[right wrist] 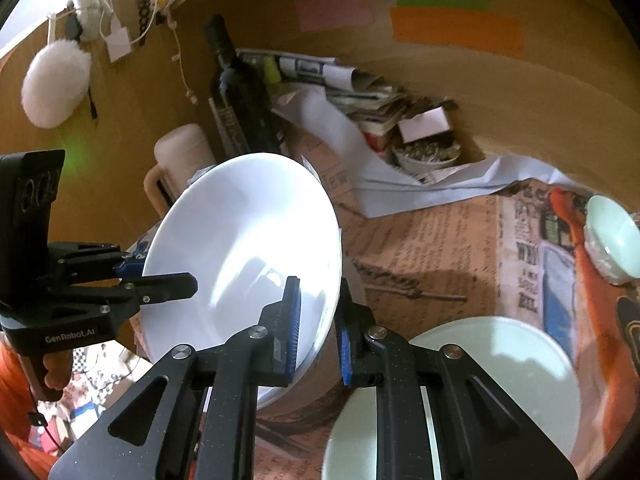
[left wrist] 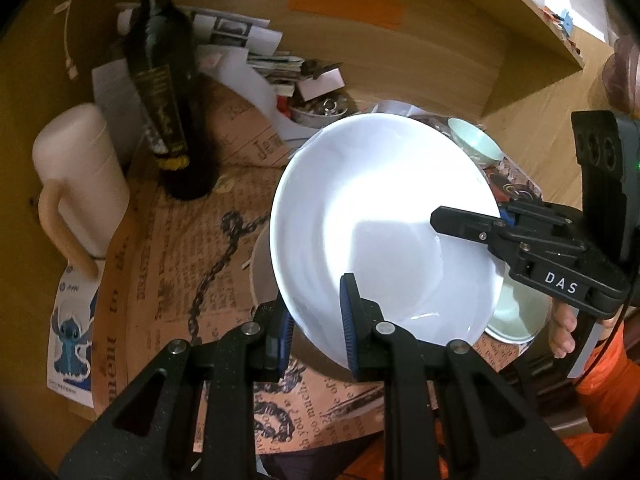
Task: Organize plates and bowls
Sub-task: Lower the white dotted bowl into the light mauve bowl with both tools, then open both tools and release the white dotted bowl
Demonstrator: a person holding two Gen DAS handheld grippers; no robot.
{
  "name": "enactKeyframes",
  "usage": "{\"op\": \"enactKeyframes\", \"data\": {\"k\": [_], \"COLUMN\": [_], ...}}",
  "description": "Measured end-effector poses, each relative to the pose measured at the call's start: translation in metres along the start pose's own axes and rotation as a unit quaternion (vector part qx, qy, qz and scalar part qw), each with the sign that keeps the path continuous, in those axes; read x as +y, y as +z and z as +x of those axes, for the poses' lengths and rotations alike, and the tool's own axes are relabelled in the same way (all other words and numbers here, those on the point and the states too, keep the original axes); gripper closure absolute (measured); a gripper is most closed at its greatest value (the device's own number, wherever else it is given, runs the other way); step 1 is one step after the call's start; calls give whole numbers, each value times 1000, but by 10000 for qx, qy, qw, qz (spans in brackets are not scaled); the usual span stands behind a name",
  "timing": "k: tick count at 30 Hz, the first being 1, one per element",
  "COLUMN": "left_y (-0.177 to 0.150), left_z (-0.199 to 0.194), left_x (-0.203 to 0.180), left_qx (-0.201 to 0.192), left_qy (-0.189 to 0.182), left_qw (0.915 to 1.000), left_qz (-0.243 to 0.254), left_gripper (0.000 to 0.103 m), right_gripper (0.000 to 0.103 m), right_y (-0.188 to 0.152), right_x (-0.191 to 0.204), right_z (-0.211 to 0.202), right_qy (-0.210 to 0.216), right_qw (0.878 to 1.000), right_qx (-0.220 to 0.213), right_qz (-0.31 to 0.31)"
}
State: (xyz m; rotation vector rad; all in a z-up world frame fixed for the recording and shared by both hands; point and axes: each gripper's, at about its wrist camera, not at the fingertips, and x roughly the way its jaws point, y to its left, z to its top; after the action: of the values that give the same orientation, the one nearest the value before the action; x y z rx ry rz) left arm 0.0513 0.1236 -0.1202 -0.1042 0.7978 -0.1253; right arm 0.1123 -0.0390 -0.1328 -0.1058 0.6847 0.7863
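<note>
Left gripper clamped on near rim of large white bowl; right gripper clamped on the opposite rim. Bowl held tilted, clear of the newspaper-covered table, above a second pale dish. Two-point grip likely steadies the wide bowl. Green plate and small green bowl lie to its right.
</note>
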Motion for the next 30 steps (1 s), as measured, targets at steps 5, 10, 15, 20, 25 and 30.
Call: {"op": "enactKeyframes", "data": {"k": [5, 10, 15, 20, 25, 30], "left_y": [-8, -10, -10, -11, -11, -12], "left_z": [0, 2, 6, 9, 12, 14], "left_x": [7, 11, 10, 5, 4, 6], "left_qx": [15, -11, -65, -117, -196, -192], "left_qy": [63, 145, 236, 379, 545, 601], "left_qw": [9999, 9998, 9997, 9991, 9981, 9977], "left_qz": [-83, -111, -29, 124, 192, 232], "left_gripper": [82, 82, 82, 82, 82, 82], "right_gripper": [88, 89, 89, 89, 85, 83], "right_y": [-5, -8, -9, -12, -14, -12], "right_x": [5, 5, 4, 7, 6, 11], "right_z": [8, 17, 22, 27, 33, 35], "right_qy": [28, 64, 10, -182, -373, -538], "right_qw": [9999, 9997, 9995, 9989, 9977, 9962], "right_qx": [119, 241, 318, 384, 473, 440], "right_qz": [-34, -19, -35, -192, -310, -518]}}
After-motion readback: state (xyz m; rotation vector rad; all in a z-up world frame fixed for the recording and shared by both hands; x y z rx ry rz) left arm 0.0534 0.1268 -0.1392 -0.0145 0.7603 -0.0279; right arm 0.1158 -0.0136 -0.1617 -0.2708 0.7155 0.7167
